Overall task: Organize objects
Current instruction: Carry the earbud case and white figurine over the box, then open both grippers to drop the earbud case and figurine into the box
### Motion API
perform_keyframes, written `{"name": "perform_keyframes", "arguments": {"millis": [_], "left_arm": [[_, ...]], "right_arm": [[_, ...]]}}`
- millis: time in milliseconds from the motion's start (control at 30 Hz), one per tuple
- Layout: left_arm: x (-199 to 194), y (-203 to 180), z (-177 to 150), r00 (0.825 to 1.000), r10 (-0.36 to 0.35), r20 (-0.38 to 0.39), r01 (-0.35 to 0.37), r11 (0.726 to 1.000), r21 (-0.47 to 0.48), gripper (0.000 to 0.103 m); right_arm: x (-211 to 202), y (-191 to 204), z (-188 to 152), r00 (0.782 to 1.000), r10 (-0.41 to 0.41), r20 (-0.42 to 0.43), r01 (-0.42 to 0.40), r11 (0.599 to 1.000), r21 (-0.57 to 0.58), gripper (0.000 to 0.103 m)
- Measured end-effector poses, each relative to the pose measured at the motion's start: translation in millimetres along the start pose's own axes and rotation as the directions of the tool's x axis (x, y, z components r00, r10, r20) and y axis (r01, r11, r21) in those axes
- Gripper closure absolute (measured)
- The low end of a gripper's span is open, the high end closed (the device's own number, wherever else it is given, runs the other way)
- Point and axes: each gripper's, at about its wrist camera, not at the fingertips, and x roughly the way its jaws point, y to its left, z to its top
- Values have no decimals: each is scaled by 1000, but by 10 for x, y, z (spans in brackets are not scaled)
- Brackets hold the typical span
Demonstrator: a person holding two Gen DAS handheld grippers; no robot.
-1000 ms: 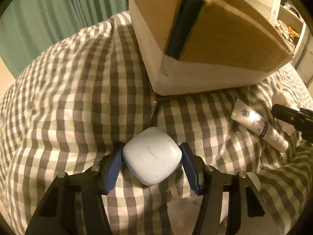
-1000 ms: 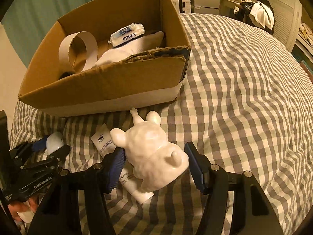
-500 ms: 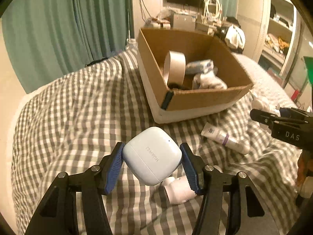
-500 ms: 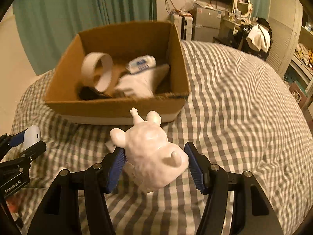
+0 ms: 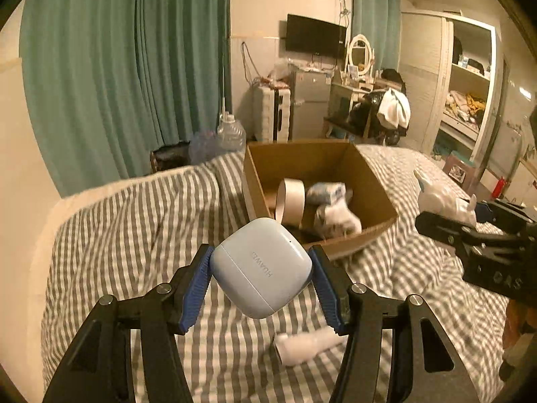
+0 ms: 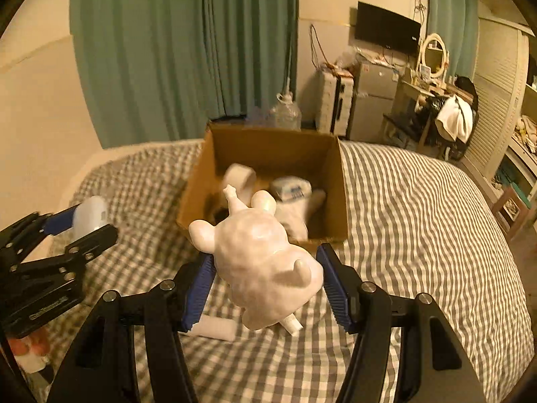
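Both claws higher, gripping earbud case [image 5: 261,267] and figurine [image 6: 265,262], short of box rim [image 6: 268,132].

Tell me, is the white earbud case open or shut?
Shut: the white rounded earbud case, held between the left gripper's blue fingers, shows only a closed seam.

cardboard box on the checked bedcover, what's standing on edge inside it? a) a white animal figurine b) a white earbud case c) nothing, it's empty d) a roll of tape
d: a pale roll of tape stands on edge inside the brown cardboard box, beside a white packet.
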Motion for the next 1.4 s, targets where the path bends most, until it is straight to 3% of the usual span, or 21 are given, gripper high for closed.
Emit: {"name": "perform_keyframes", "arguments": {"millis": [233, 467, 667, 900, 1067, 1100, 1133, 1200, 1400], "left_arm": [[304, -61, 456, 1000, -19, 4, 19, 1000, 6, 44], [969, -178, 809, 999, -24, -21, 25, 998, 56, 44], [1607, -353, 997, 998, -36, -48, 41, 994, 99, 44], [2187, -483, 1084, 996, -47, -70, 57, 987, 152, 44], [2266, -517, 1026, 989, -73, -128, 93, 984, 154, 42], [2238, -542, 1024, 988, -74, -134, 95, 983, 158, 36], [2188, -558, 1020, 989, -67, -128, 88, 982, 166, 23], [2053, -602, 1048, 996, -25, -88, 41, 982, 187, 14], [1613, -581, 1123, 997, 5, -74, 5, 990, 142, 12]], "right_arm": [[58, -44, 329, 999, 17, 38, -18, 1000, 10, 43], [706, -322, 578, 998, 58, -8, -57, 994, 97, 43], [1237, -575, 633, 996, 75, -46, -67, 984, 163, 43], [1506, -698, 556, 995, 98, -37, -88, 975, 204, 43], [1546, -801, 544, 994, 111, -16, -105, 966, 234, 41], [1526, -820, 548, 993, 114, -10, -108, 965, 240, 37], [1487, -845, 554, 993, 116, -1, -113, 962, 248, 34], [1365, -895, 581, 994, 111, 24, -113, 959, 261, 29], [825, -918, 754, 995, 62, 76, -78, 968, 237, 28]]}}
